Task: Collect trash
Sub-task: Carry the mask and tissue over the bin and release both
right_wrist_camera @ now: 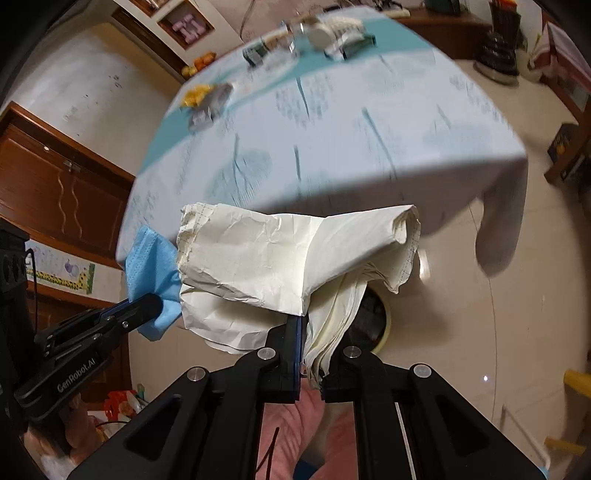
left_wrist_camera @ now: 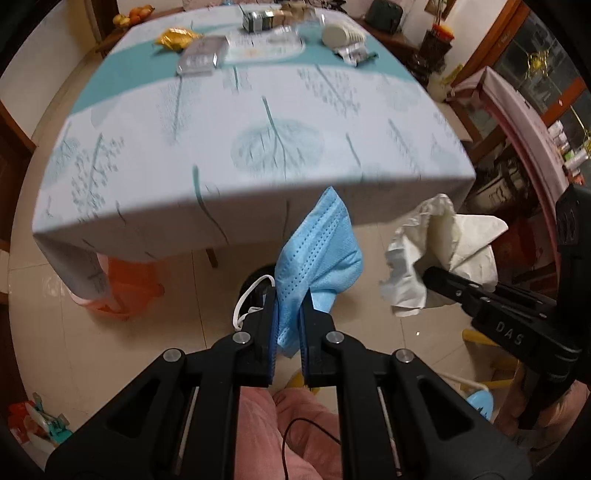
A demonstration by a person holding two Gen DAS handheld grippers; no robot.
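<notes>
Blue non-woven fabric with dotted seams, a crumpled face mask (left_wrist_camera: pixel 317 258), is pinched between the closed fingers of the left hand-held gripper (left_wrist_camera: pixel 288 325); it stands up from the jaws in a loose fold, and its white ear loop (left_wrist_camera: pixel 245 299) dangles off the left side. Beside it, well clear of the mask in the left wrist view, a creased cream-white paper tissue (right_wrist_camera: pixel 266 258) is clamped in the right hand-held gripper (right_wrist_camera: pixel 310 354), bunched into wide folds that spread over both fingers, with one pleated tail hanging down between them. In the right wrist view the mask's edge sits just beside the tissue's left side.

Both pieces of trash hang in the air in front of the near edge of the tabletop (left_wrist_camera: pixel 229 122), above the pale tiled floor (left_wrist_camera: pixel 177 295). The tabletop carries a light cloth with teal leaf prints. At its far end lie a yellow wrapper (left_wrist_camera: pixel 177 38), a silvery packet (left_wrist_camera: pixel 202 55), a dark carton (left_wrist_camera: pixel 260 18) and a stack of white discs (left_wrist_camera: pixel 341 33), all blurred. Under the tabletop stands an orange bin (left_wrist_camera: pixel 129 288). A dark round opening with a pale rim (right_wrist_camera: pixel 376 321) shows on the floor behind the tissue, partly hidden. Both hand-held grippers point forward toward the tabletop, side by side, over pink-clad legs (left_wrist_camera: pixel 280 435).
</notes>
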